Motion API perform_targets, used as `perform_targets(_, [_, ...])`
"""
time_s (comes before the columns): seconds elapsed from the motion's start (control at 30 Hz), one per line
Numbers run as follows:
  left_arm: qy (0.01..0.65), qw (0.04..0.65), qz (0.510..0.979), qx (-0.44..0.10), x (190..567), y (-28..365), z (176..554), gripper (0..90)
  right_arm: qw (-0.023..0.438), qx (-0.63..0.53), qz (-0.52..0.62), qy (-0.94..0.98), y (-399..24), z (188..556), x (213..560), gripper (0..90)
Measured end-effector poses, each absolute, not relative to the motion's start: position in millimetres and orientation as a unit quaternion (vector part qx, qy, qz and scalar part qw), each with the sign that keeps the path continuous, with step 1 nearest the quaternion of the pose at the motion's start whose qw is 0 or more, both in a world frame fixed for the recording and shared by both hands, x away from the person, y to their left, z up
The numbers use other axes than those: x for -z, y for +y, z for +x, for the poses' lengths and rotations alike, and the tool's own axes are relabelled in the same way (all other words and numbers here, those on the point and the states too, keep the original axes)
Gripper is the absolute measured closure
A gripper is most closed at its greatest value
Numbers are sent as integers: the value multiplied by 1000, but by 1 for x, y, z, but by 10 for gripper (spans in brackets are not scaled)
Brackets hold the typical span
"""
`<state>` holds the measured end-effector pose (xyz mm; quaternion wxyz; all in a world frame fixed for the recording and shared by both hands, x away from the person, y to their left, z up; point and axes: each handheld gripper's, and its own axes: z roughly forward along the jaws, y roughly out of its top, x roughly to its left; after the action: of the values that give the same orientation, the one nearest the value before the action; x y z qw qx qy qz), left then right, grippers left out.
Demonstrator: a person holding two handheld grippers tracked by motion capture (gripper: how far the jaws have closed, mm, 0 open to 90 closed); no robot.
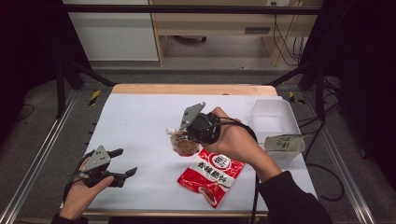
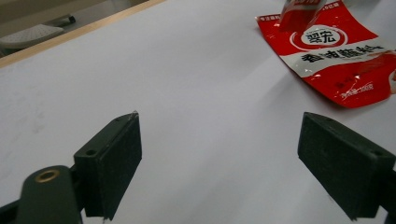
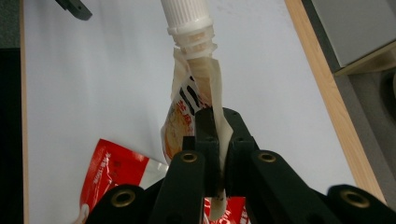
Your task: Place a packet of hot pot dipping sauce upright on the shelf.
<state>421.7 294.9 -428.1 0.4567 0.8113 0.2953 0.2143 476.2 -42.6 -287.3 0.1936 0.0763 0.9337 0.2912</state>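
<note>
Above the red packet (image 1: 211,177), the right tool (image 1: 183,135) pinches a spouted pouch (image 1: 183,143); left tool (image 1: 125,162) gapes empty.

Left claw (image 1: 122,162): black, two-jawed, grey three-cornered plate on top; lower left of the high view, gripped from below by the left hand (image 1: 81,193), jaws spread wide with nothing between them, pointing toward the frame's right.

Right claw (image 1: 180,136): black, same build; centre of the frame, held by the right hand (image 1: 236,140), dark-sleeved forearm entering from lower right; jaws pressed together, pointing left.
</note>
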Motion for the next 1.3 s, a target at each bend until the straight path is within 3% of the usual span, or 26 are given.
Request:
perform_targets(0.53, [331, 449, 799, -225, 441, 305, 419, 100, 242, -295, 86, 920, -102, 478, 258, 874])
perform_targets(1.3, [337, 443, 798, -230, 442, 308, 420, 100, 287, -305, 138, 898, -166, 505, 243, 874])
